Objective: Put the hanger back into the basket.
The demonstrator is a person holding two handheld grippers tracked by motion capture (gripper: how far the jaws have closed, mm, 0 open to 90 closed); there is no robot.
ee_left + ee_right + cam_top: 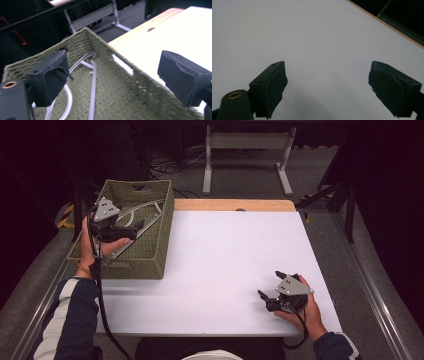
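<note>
A green woven basket [150, 262] stands on the left part of the white table [225, 255]. Inside it lie bent grey metal rods [145, 205], looking like wire hangers. My left gripper [135, 229] hovers over the basket's left half, jaws wide apart with nothing between them. In the left gripper view the left gripper [112, 75] looks down into the basket [77, 42] at the metal rods [93, 85]. My right gripper [269, 283] rests near the table's front right, open and empty. The right gripper view has the right gripper [327, 85] over bare white tabletop [312, 37].
A wooden strip [235, 205] runs along the table's far edge. Beyond it a white stand [247, 150] and cables lie on the grey floor. The person's sleeves come in at the bottom corners.
</note>
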